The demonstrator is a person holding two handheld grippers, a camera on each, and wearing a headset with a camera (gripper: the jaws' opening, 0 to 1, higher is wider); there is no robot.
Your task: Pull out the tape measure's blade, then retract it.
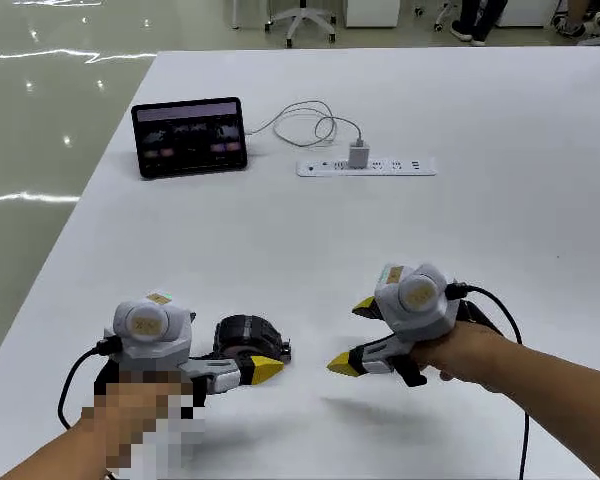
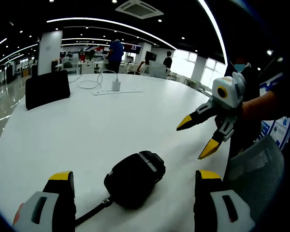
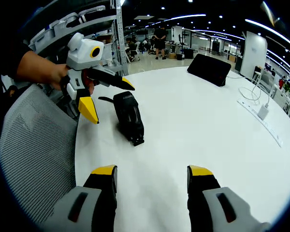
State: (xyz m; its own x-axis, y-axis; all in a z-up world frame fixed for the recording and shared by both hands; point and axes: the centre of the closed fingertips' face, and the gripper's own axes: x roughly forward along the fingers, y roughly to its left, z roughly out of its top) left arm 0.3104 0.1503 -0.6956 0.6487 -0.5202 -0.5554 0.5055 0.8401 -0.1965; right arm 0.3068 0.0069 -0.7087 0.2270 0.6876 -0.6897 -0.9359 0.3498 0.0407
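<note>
left tongs (image 1: 270, 360) spread astride black rounded tape measure (image 1: 245, 335) with strap, on white table (image 1: 400, 230); right tongs (image 1: 353, 334) spread, empty

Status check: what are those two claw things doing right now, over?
Left hand-held gripper open, jaws astride the tape measure, nothing pulled out. Right hand-held gripper open, apart from it. Tablet, power strip far back.

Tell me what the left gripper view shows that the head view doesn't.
Left gripper view adds a mesh chair back beside the table, ceiling lights and people standing far off. Head view adds the glossy floor and the left gripper's grey body. Both share the black tape measure, the open right gripper, the tablet and the power strip.
</note>
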